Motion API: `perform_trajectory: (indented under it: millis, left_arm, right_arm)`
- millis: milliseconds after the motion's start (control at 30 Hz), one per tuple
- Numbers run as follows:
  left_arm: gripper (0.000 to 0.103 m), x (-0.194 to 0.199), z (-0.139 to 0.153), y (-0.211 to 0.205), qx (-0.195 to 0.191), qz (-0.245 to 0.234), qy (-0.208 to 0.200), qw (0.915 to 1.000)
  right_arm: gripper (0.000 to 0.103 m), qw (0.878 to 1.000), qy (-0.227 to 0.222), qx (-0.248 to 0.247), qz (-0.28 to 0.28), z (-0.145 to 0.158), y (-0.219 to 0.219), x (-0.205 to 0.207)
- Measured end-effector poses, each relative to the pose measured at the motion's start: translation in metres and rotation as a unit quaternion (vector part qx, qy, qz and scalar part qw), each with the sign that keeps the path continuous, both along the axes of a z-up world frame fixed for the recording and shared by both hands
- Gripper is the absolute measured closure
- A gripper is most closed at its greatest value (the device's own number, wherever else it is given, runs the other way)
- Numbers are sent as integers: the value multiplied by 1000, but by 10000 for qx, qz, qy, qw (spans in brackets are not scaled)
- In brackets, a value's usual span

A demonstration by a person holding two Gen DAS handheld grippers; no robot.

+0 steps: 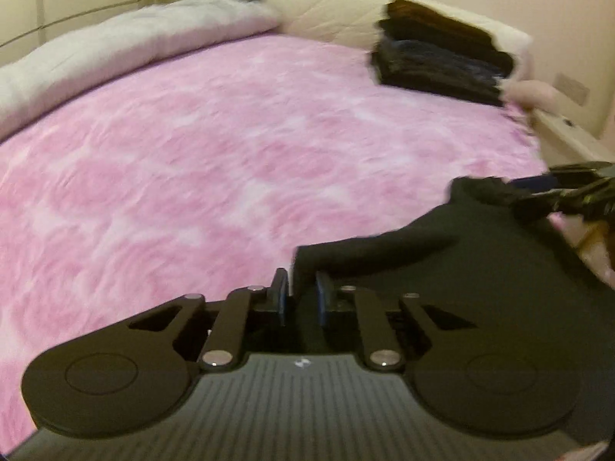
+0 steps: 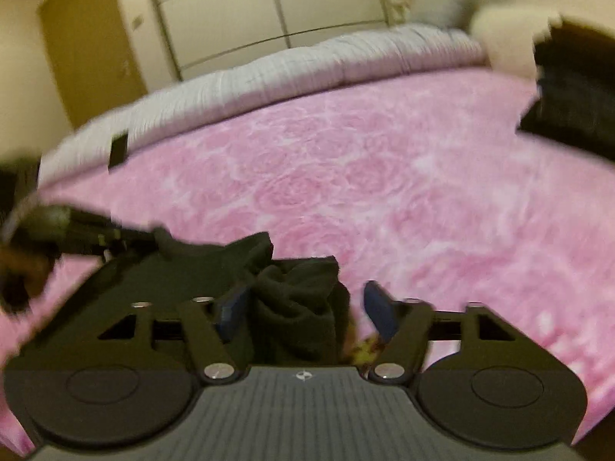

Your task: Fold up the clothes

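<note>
Pinching the black garment narrowly, the left gripper holds, but the right gripper, half-wide around bunched cloth, risks dropping it near the bed's near edge.

You are in a home bedroom: a bed with a pink rose-patterned blanket, a grey duvet and pillows, wardrobe doors behind, and folded dark clothes stacked by the headboard.

No legible text, labels or numbers in either wrist view — only a small white emblem on the left gripper body and right gripper body, unreadable.
</note>
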State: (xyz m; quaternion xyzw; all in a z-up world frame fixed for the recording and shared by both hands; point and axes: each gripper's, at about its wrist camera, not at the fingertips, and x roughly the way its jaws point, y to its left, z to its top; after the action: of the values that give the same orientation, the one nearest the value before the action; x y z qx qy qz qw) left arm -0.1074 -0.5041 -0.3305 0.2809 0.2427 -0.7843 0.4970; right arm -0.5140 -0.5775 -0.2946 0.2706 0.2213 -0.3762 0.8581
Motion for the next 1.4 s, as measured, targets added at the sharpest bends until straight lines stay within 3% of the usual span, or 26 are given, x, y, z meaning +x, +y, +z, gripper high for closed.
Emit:
perform_trajectory:
  millis: [100,133,233,333,400,467,533,667,800,867,933,1100,1200,1333,1400]
  left_arm:
    - [90,13,-7,-2,142,157,318,9993]
    - [90,14,-5,-1,128,168,308,9993]
    - [89,7,7,8,-101,105,-108,9998]
    - [90,4,25,27,-408,95,-544,9976]
    - [90,2,37,38,-547,-6,-531,9971]
    - [90,-5,43,45,-608,-203,-419,9971]
    - [89,-18,47,48,-656,-464,-365,9961]
    - [87,-48,39,41,-607,-860,-429,9935]
    - [87,-60,15,17,-301,-768,-664,9944]
    - [87,-55,6,6,-164,-647,-571,9961]
    - [85,-48,2,-1,-28,-524,-329,9981]
    - [85,-54,0,-8,-34,-540,-522,9972]
    - [85,-60,-4,-15,-45,-521,-711,9961]
    - [85,-56,-3,-14,28,-384,-615,9974]
    - [85,-54,2,-9,9,-338,-653,9973]
  right_arm:
    - [67,9981,-379,422,-226,-11,-12,-11]
    - [85,9976,-367,513,-274,-15,-16,-12]
    - [91,9991,22,378,-198,-14,-13,-5]
    - [91,9990,357,211,-165,-6,-9,4]
    - [89,9988,457,94,-145,-1,-6,5]
    - [61,9988,410,96,-262,0,-7,1]
    - [54,9987,221,185,-419,-3,-10,-8]
    - [54,9997,-107,72,-227,-4,-9,-12]
    - [55,9994,124,-230,224,-8,-8,1]
    - [86,9982,270,-449,292,-9,-6,5]
    - [91,9963,373,-671,380,-8,-2,8]
    - [94,9879,878,-1090,662,-14,6,21]
    - [95,9918,785,-847,556,-19,-3,18]
    - [96,9967,583,-462,339,-23,-14,11]
    - [93,9944,801,-593,342,-18,-5,15]
